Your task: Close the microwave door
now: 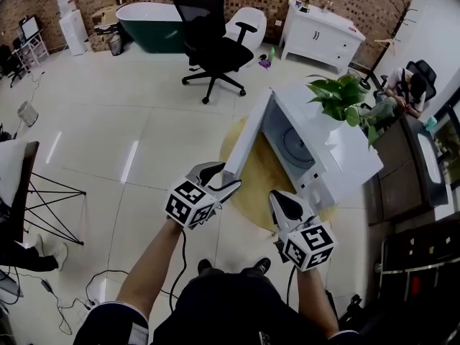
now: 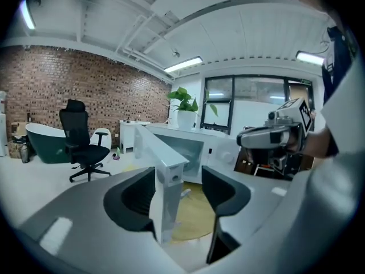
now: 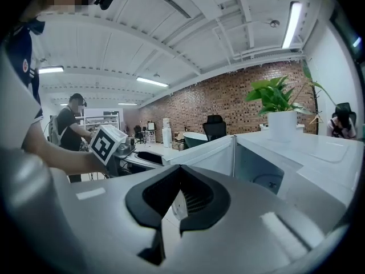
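Observation:
The white microwave stands at centre right with its cavity exposed. Its door is swung wide open toward the left. My left gripper is open, and its jaws straddle the free end of the door: the left pad lies close against the panel, while the right pad stands clear of it. My right gripper is shut on nothing, low in front of the microwave's right side. In the right gripper view the gripper has its tips together, with the open door beyond.
A potted plant sits on top of the microwave, and a round yellow rug lies under the door. A black office chair, a bathtub and a white cabinet stand behind. A person sits at far right.

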`<state>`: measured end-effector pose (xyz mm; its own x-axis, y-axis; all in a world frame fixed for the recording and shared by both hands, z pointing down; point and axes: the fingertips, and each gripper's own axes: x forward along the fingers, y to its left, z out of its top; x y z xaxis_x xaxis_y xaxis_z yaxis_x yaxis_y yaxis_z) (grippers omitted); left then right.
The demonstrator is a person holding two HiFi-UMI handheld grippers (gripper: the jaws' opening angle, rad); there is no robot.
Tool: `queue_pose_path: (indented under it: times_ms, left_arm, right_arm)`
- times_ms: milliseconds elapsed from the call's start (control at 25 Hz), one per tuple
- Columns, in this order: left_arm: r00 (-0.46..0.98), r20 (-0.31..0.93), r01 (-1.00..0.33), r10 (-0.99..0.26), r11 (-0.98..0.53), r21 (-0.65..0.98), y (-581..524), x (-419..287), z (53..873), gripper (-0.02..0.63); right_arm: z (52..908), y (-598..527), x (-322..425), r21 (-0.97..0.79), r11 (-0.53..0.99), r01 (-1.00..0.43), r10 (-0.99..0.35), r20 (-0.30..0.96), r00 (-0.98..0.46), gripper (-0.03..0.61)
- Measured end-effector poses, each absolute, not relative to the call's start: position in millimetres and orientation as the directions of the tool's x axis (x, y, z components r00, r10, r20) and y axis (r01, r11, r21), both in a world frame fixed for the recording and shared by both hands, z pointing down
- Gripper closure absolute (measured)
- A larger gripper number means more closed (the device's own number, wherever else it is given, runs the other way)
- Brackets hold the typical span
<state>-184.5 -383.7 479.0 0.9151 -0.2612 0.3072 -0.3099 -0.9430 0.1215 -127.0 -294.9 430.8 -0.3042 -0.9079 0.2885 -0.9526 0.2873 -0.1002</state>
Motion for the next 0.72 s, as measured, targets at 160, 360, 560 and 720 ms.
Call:
queue_pose_path:
  times_ms: [160,360,560,720]
  left_arm:
    - [0.927,0.298,-0.277,-0.229,-0.952,0.132,-362.9,-159.0,476.9,0.362]
    - [0.932,0.315,-0.226,-0.18,-0.967,0.116,-339.1,-125.8,480.3,0.401]
    - [0.931,0.333,-0.19,-0.149,-0.977,0.095,-324.6,-94.1,482.7,0.436]
    - [0.933,0.336,-0.17,-0.131,-0.981,0.09,-317.5,-70.9,482.4,0.449]
  right_arm:
    - [432.7,-282.0,-102.0,-0.107,0.246,-0.963,-0.918,0.292,-0.268,0.577]
    - [436.3,-268.6,-75.9,-0.122,0.204,-0.971,-0.928,0.291,-0.232,0.577]
    - [436.4,-253.4,-54.4,-0.128,0.161,-0.979,-0.938,0.288,-0.192,0.577]
    - [436.6,-240.3,-38.3,-0.13,0.123,-0.984,-0.946,0.286,-0.156,0.577]
